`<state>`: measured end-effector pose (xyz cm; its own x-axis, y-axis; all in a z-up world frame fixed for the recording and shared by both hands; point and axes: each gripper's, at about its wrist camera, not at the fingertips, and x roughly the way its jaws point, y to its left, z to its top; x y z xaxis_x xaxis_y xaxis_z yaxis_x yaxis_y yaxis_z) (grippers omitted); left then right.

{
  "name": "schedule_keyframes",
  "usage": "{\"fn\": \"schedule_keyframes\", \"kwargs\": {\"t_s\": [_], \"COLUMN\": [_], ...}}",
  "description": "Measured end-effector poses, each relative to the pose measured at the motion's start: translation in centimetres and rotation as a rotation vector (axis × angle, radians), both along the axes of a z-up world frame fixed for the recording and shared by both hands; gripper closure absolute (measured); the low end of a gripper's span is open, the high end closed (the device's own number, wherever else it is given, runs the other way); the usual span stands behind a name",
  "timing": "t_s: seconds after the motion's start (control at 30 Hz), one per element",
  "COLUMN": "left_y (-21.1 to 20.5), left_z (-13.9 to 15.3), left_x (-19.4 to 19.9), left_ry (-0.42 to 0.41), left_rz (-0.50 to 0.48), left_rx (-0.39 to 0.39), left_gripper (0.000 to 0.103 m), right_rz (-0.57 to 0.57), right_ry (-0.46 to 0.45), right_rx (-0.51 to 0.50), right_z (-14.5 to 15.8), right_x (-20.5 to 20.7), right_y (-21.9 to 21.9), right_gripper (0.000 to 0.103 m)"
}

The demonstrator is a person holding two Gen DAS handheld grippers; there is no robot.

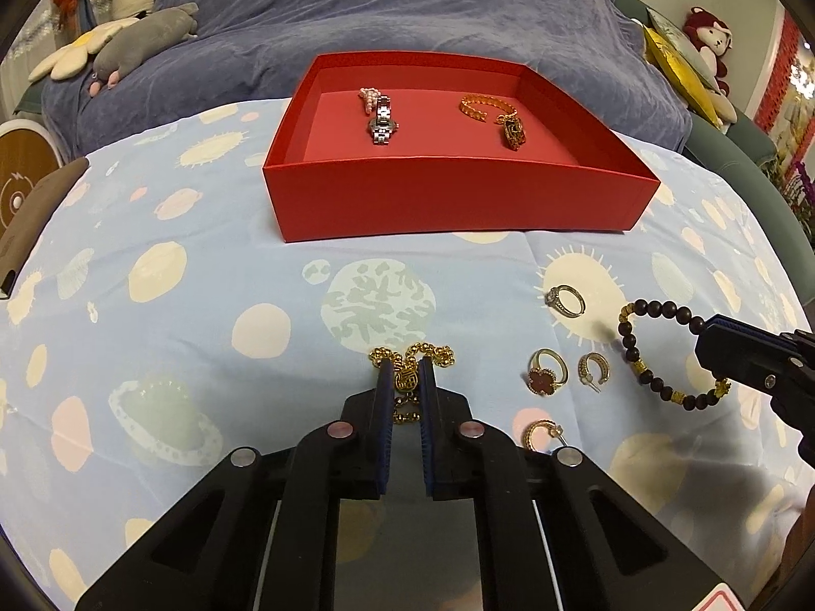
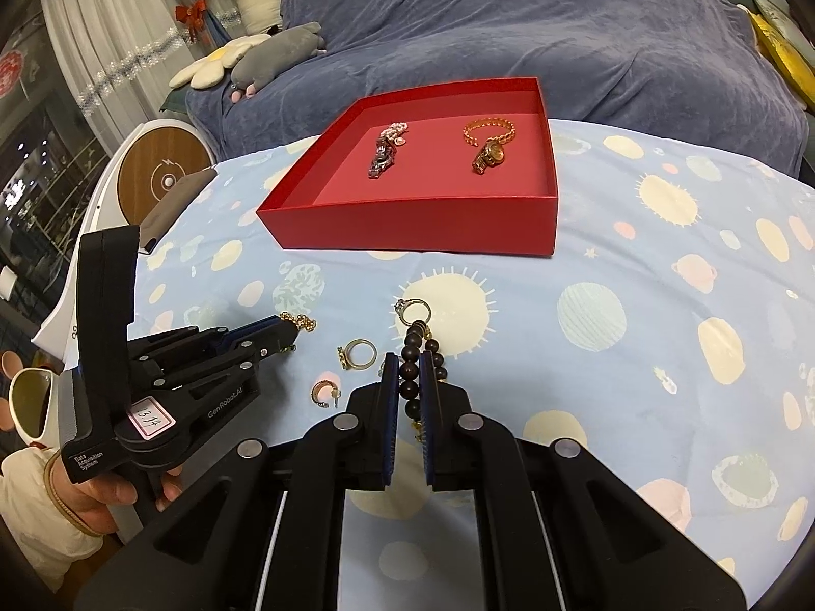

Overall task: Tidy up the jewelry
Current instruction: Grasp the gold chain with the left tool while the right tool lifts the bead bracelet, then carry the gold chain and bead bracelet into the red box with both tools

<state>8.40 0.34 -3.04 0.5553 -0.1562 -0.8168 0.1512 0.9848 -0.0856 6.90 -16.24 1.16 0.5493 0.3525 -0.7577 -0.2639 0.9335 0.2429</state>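
My left gripper (image 1: 406,372) is shut on a gold bead bracelet (image 1: 439,354) with a round pendant, low on the planet-print cloth. To its right, my right gripper (image 1: 713,343) is shut on a dark wooden bead bracelet (image 1: 631,341). In the right wrist view the dark wooden bead bracelet (image 2: 410,374) sits between the pads of the right gripper (image 2: 409,364), and the left gripper (image 2: 288,335) is at the left over the gold bead bracelet (image 2: 305,323). The red box (image 1: 448,193) (image 2: 407,229) behind holds a silver watch (image 1: 382,125), a pink pearl bracelet (image 1: 369,96), a gold chain (image 1: 481,104) and a gold watch (image 1: 513,133).
Loose on the cloth between the grippers lie a stone ring (image 1: 565,300), a clover ring (image 1: 547,371) and two hoop earrings (image 1: 593,369) (image 1: 542,435). A dark phone (image 1: 30,224) lies at the left edge. A blue-covered sofa (image 1: 407,15) with plush toys stands behind.
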Motion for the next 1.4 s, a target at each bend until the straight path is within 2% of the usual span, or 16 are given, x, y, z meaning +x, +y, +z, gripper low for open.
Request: {"fn": "schedule_keyframes", "kwargs": {"t_s": [0.13, 0.23, 0.6, 0.7, 0.83, 1.2, 1.4], "left_y": [0.0, 0.3, 1.7, 1.2, 0.6, 2.6, 3.3], "left_z": [0.0, 0.4, 4.3, 3.6, 2.8, 9.6, 12.8], "left_x": [-0.2, -0.4, -1.2, -1.0, -1.0, -0.8, -0.8], "left_ry": [0.001, 0.006, -0.051, -0.025, -0.020, -0.150, -0.208], "left_rz": [-0.001, 0.004, 0.007, -0.003, -0.010, 0.000, 0.012], "left_rx": [0.003, -0.025, -0.119, -0.123, -0.089, -0.193, -0.195], "left_gripper": [0.097, 0.097, 0.097, 0.096, 0.097, 0.097, 0.097], "right_rz": [-0.001, -0.006, -0.028, -0.023, -0.016, -0.037, -0.042], "right_ry": [0.000, -0.005, -0.027, -0.021, -0.021, -0.068, -0.107], "right_rx": [-0.001, 0.000, 0.008, 0.007, 0.005, 0.033, 0.041], "right_z": [0.0, 0.2, 1.0, 0.8, 0.7, 2.8, 4.7], "right_x": [0.0, 0.0, 0.2, 0.2, 0.1, 0.0, 0.2], "right_y": [0.0, -0.2, -0.8, -0.6, -0.3, -1.2, -1.4], "right_gripper": [0.096, 0.096, 0.096, 0.096, 0.096, 0.096, 0.096]}}
